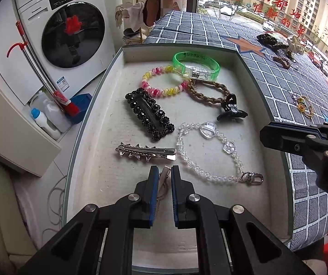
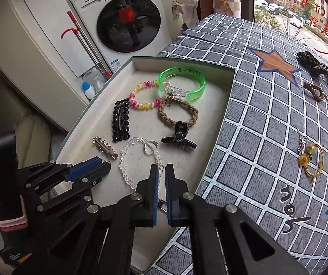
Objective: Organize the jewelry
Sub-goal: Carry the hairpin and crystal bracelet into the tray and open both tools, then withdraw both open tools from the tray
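Note:
A shallow white tray (image 1: pixel 90 146) holds a green bangle (image 1: pixel 196 65), a pink-yellow coil tie (image 1: pixel 164 81), a braided brown tie (image 1: pixel 209 94), a black claw clip (image 1: pixel 231 110), a black beaded clip (image 1: pixel 149 113), a spiked silver clip (image 1: pixel 145 153) and a clear bead bracelet (image 1: pixel 212 153). My left gripper (image 1: pixel 164 171) is shut on a plain metal hair clip (image 1: pixel 164 178) low over the tray's near part. My right gripper (image 2: pixel 161 171) hangs over the tray's near right side, jaws nearly closed with a narrow gap, nothing clearly held; the bracelet's clasp (image 2: pixel 161 204) lies beneath.
The checked tablecloth (image 2: pixel 267 137) carries a sunflower ring tie (image 2: pixel 310 160), a brown coil tie (image 2: pixel 314 90) and dark scrunchies (image 2: pixel 310 63) to the right. A washing machine (image 1: pixel 67 34) and bottles (image 1: pixel 47 116) stand beyond the table's left edge.

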A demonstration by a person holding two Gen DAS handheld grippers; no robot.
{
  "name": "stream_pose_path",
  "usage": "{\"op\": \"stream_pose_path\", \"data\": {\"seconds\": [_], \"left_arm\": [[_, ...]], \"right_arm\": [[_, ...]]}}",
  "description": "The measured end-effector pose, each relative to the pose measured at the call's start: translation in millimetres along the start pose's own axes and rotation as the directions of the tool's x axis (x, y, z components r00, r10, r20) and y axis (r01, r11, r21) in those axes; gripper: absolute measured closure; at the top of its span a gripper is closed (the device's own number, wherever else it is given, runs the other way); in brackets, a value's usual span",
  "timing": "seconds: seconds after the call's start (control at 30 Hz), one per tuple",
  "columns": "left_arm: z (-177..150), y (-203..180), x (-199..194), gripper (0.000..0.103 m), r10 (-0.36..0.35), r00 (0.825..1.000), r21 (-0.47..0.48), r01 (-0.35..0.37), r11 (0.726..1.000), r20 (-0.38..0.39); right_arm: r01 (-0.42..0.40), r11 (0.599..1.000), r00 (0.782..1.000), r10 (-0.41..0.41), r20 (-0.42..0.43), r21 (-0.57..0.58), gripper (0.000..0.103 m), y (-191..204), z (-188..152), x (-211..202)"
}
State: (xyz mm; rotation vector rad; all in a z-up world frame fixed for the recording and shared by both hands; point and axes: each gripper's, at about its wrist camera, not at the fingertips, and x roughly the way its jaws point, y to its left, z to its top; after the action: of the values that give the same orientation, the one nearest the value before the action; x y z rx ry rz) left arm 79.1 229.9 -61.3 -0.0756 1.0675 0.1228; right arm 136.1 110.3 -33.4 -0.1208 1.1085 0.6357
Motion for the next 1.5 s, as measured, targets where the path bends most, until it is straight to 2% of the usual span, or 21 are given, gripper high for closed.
{"op": "stream_pose_path", "data": {"seconds": [0.03, 0.1, 0.13, 0.17, 0.23, 0.47, 0.73, 0.83, 0.9, 0.97, 1.03, 1.2, 1.27, 1.5], "left_arm": [[0, -1, 0, 0.085, -0.003, 1.0, 0.001, 0.003, 1.0, 0.002], [1, -1, -2, 0.043, 0.001, 1.0, -0.004, -0.001, 1.0, 0.006], [1, 0, -5, 0.002, 0.011, 1.0, -0.019, -0.01, 1.0, 0.026], [0, 0, -12, 0.0, 0.026, 0.998, -0.03, -0.024, 0.999, 0.063], [3, -1, -18, 0.0, 0.019, 0.996, -0.014, -0.018, 1.0, 0.088], [5, 0, -24, 0.0, -0.002, 0.996, -0.032, 0.005, 0.999, 0.084], [-1, 0, -30, 0.0, 0.005, 0.996, -0.046, -0.001, 0.999, 0.084], [-4, 0, -33, 0.0, 0.029, 0.996, -0.049, -0.025, 0.998, 0.086], [-5, 0, -35, 0.0, 0.038, 0.995, -0.048, -0.034, 0.998, 0.089], [-7, 0, -36, 0.0, 0.051, 0.994, -0.047, -0.047, 0.998, 0.092], [-8, 0, -37, 0.0, 0.063, 0.994, -0.041, -0.06, 0.997, 0.091], [-10, -1, -36, 0.0, 0.072, 0.995, -0.035, -0.069, 0.997, 0.067], [-12, 1, -36, 0.0, 0.06, 0.996, -0.046, -0.057, 0.997, 0.059], [-18, 7, -38, 0.0, 0.07, 0.996, -0.066, -0.066, 0.996, 0.049]], "right_arm": [[0.0, 1.0, 1.0, 0.0, 0.006, 0.005, 0.097, -1, 1, -3], [-0.002, 1.0, 1.0, 0.002, 0.018, 0.015, 0.096, -4, 0, -8], [-0.003, 1.0, 1.0, 0.003, 0.023, 0.02, 0.096, -5, -3, -13], [-0.004, 1.0, 1.0, 0.003, 0.027, 0.025, 0.096, -5, -4, -16], [-0.005, 0.999, 0.999, 0.004, 0.034, 0.034, 0.096, -9, -7, -20], [-0.01, 0.998, 0.999, 0.007, 0.036, 0.061, 0.096, -16, -11, -26], [-0.006, 0.998, 1.0, 0.005, 0.018, 0.068, 0.096, -18, -17, -26], [-0.004, 0.998, 1.0, 0.004, 0.01, 0.068, 0.096, -17, -18, -27], [0.0, 0.998, 1.0, -0.001, 0.005, 0.066, 0.091, -15, -19, -27], [0.006, 0.998, 1.0, -0.006, 0.006, 0.064, 0.076, -14, -20, -28], [0.012, 0.998, 1.0, -0.013, 0.01, 0.06, 0.068, -12, -21, -29], [0.025, 0.999, 1.0, -0.025, -0.001, 0.047, 0.067, -7, -20, -30], [0.031, 0.999, 1.0, -0.03, -0.009, 0.04, 0.06, -5, -20, -29], [0.053, 0.999, 0.998, -0.053, -0.034, 0.005, 0.048, 6, -19, -23]]}}
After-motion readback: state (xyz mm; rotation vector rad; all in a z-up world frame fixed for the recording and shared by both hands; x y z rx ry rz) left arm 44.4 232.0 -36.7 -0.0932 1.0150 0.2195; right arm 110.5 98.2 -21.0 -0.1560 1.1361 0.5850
